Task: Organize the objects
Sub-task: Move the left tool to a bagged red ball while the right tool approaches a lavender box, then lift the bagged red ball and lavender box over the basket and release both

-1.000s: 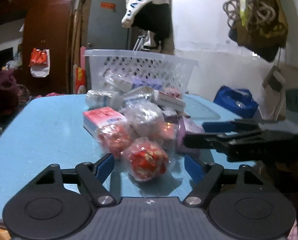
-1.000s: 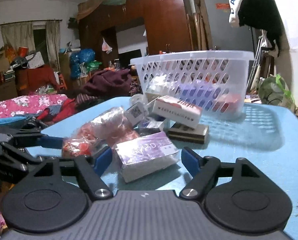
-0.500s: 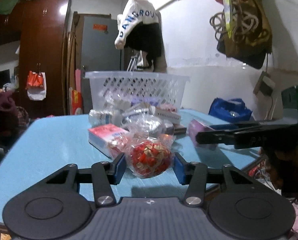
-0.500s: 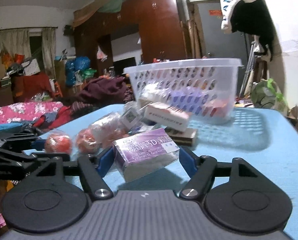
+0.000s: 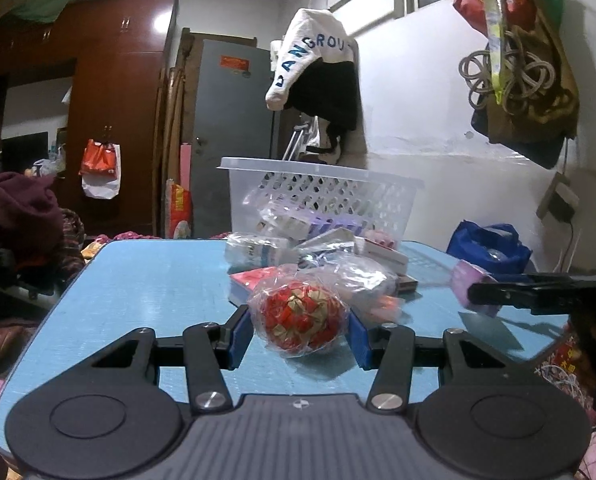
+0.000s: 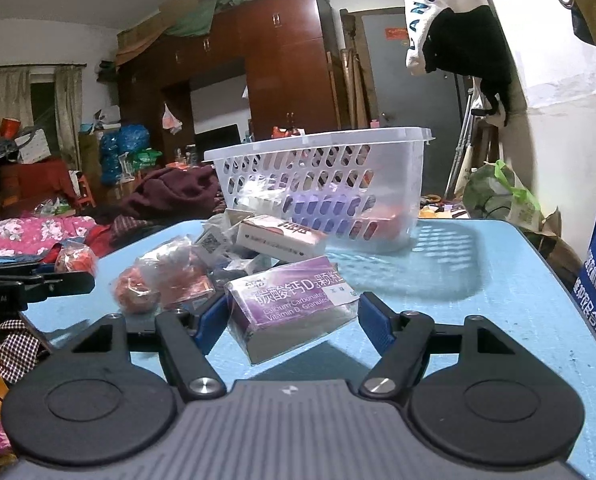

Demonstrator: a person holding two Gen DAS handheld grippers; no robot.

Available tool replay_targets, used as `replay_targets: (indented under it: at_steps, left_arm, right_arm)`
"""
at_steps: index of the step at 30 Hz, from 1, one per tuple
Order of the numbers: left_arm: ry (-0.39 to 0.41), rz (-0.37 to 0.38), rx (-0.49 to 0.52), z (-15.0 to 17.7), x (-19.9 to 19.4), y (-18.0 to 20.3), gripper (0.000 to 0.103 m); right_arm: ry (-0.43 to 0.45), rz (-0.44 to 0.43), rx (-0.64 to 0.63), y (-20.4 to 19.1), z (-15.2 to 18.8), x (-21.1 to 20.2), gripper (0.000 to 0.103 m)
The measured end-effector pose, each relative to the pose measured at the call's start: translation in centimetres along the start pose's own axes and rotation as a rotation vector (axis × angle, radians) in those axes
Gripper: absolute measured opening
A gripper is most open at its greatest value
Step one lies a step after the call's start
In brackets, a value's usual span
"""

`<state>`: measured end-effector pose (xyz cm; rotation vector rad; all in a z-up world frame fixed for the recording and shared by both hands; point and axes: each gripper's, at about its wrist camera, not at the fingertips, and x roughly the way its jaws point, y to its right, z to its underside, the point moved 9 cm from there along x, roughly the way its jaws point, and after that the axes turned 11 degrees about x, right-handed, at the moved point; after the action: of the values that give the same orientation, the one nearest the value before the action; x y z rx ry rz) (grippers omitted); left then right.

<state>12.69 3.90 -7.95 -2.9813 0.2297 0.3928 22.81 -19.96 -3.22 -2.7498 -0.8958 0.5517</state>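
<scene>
My left gripper (image 5: 298,336) is shut on a red and gold ball wrapped in clear plastic (image 5: 298,318) and holds it above the blue table (image 5: 146,280). My right gripper (image 6: 292,322) is shut on a purple medicine box (image 6: 294,300), lifted and tilted above the table (image 6: 478,304). The right gripper with the purple box also shows in the left wrist view (image 5: 474,294). The left gripper with its ball shows at the left of the right wrist view (image 6: 74,260). A white slotted basket (image 5: 322,196) (image 6: 322,184) stands at the table's far side and holds several boxes.
A pile of boxes and plastic-wrapped packets (image 5: 322,256) (image 6: 234,256) lies on the table in front of the basket. A blue bag (image 5: 490,246) sits beyond the table's right edge. Clothes and clutter (image 6: 30,232) lie left of the table.
Both grippers closed on their objects and lifted them: the left took the wrapped ball, the right took the purple box. Both cameras rose and tilted up.
</scene>
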Motion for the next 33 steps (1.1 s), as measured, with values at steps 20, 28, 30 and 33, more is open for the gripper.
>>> replay_targets:
  at_steps: [20,28,30,33]
  left_arm:
    - [0.078,0.055,-0.034,-15.4,9.5,-3.8,0.054]
    - [-0.115,0.089,-0.081,-17.4,20.7,-4.8,0.093]
    - [-0.09,0.079,-0.086,-16.8,20.0,-4.9,0.093]
    - [-0.043,0.047,-0.11,-15.6,16.8,-5.6,0.093]
  right_arm:
    - [0.173,-0.01,-0.21,-4.0,-13.9,3.6,0.074]
    - [0.123,0.138,-0.277,-1.8,-19.2,11.7,0.086]
    - [0.104,0.14,-0.267,-1.3,-18.8,11.6,0.094]
    - [0.127,0.111,-0.231,-1.3,-17.8,9.4,0.103]
